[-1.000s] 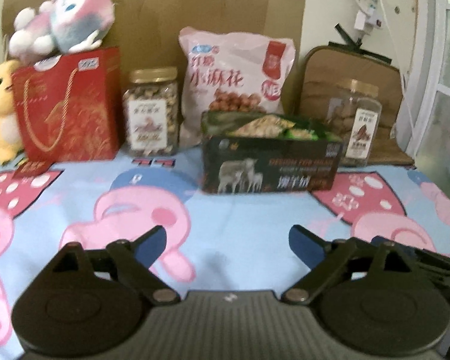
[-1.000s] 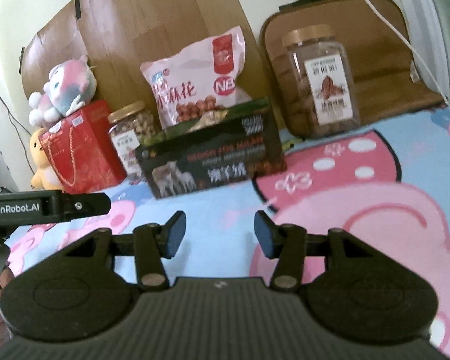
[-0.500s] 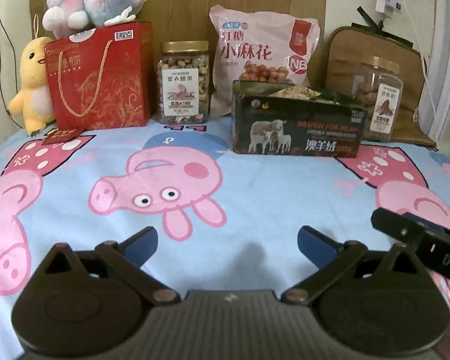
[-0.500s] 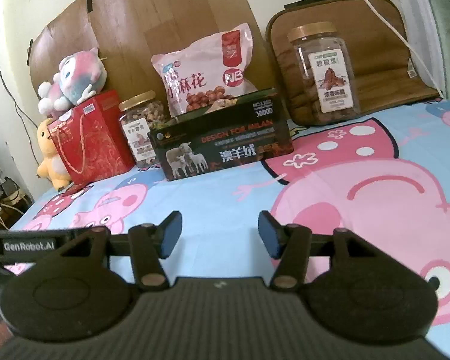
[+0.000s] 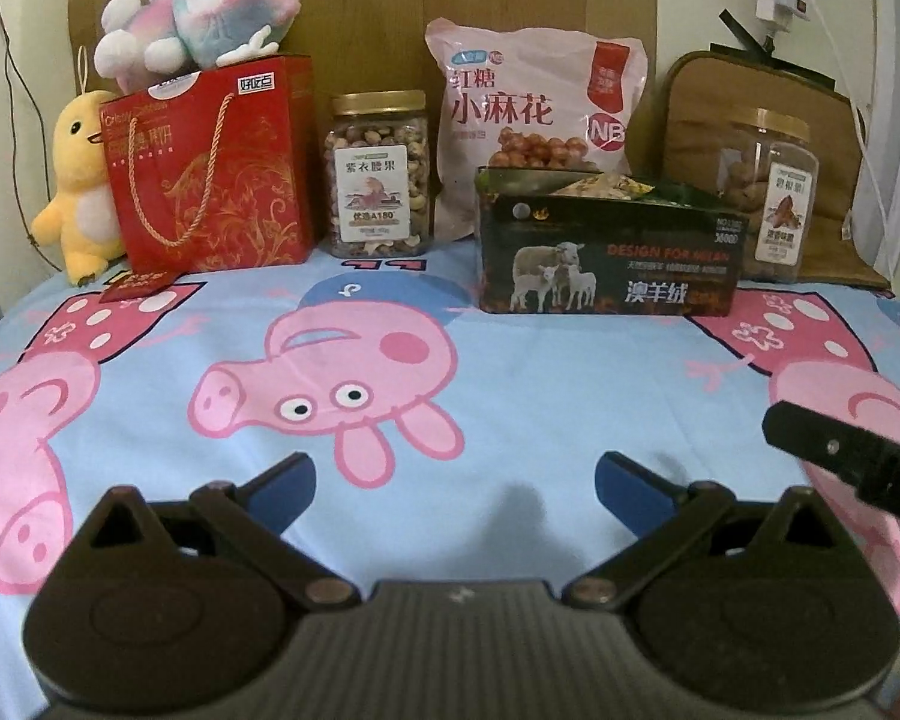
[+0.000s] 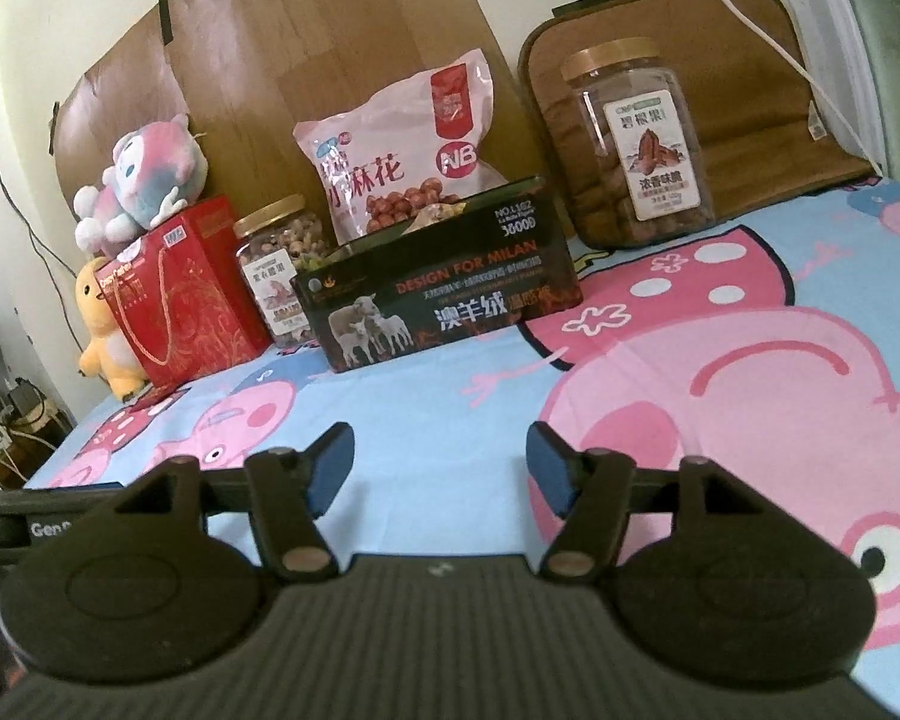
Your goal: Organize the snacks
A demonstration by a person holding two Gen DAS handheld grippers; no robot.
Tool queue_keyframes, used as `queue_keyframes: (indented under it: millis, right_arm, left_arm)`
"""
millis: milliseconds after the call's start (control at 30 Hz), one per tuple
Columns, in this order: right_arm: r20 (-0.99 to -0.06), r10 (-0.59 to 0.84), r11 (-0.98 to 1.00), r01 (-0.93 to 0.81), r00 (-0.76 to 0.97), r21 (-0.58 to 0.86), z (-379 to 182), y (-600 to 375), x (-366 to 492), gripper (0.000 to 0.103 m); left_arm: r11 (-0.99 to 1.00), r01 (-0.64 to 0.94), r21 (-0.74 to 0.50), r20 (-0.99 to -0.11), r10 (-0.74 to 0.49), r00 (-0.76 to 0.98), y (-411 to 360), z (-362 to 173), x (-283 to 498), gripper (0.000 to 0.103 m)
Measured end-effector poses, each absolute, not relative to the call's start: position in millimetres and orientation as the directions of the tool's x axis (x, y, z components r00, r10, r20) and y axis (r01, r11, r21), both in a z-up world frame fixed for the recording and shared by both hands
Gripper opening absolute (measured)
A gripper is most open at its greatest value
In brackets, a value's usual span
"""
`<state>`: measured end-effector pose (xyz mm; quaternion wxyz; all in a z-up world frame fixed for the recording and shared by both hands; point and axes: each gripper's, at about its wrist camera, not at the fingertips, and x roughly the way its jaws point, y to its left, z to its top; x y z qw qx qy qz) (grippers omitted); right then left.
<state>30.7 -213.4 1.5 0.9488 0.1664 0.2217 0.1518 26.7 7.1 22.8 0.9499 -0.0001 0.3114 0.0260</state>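
Snacks line the far edge of the cartoon-pig cloth. A red gift bag (image 5: 210,174) (image 6: 180,294) stands left, then a nut jar (image 5: 380,174) (image 6: 279,276), a pink snack bag (image 5: 534,120) (image 6: 402,150), a dark open box (image 5: 606,258) (image 6: 438,300) with packets inside, and a second jar (image 5: 771,192) (image 6: 636,138) at the right. My left gripper (image 5: 455,487) is open and empty, well short of the snacks. My right gripper (image 6: 438,468) is open and empty too, near the cloth's front.
A pink plush toy (image 5: 204,6) sits on the gift bag and a yellow plush (image 5: 81,186) stands beside it. A brown cushion (image 5: 750,114) leans behind the right jar. A wooden board (image 6: 282,60) backs the row. A small red card (image 5: 135,287) lies on the cloth.
Both grippers have drawn back from the snack row, so more of the cloth shows. The left view has also swung so the row sits more centred. Both stay open.
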Motion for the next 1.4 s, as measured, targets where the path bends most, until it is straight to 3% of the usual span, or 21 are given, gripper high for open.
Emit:
queue_keyframes:
  millis: [1400]
  right_arm:
    - [-0.37,0.359,0.894,-0.201,0.857,0.401,2.1,-216.3,31.6,0.068]
  left_arm:
    - [0.991,-0.063,0.122,-0.554,0.121,0.824,5.1,19.7,23.1,0.103]
